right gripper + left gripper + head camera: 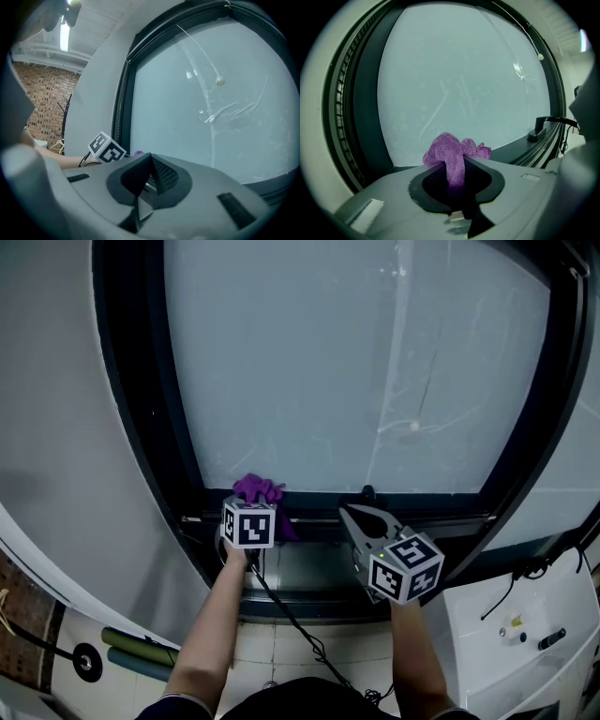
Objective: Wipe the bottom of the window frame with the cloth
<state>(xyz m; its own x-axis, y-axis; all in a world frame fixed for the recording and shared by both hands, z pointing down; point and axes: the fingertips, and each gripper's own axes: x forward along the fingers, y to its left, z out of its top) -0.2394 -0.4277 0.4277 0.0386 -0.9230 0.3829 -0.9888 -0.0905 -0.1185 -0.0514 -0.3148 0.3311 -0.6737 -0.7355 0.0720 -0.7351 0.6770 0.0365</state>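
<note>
My left claw (457, 164): clamped on the purple cloth (449, 146), which bunches out past my jaw tips.
Cloth: at the window frame (422, 506) bottom rail, near its left corner.
My right claw (149, 161): jaws together, holding nothing, right of the cloth.

Left gripper (457, 164): in the head view its own marker cube (248, 524) blocks the jaws and the lower part of the cloth (258, 489). The window frame (127, 381) runs off the top edge. Past the right gripper (147, 164), only a purple sliver of cloth shows. Whether the cloth touches the frame's bottom edge can't be told.
</note>
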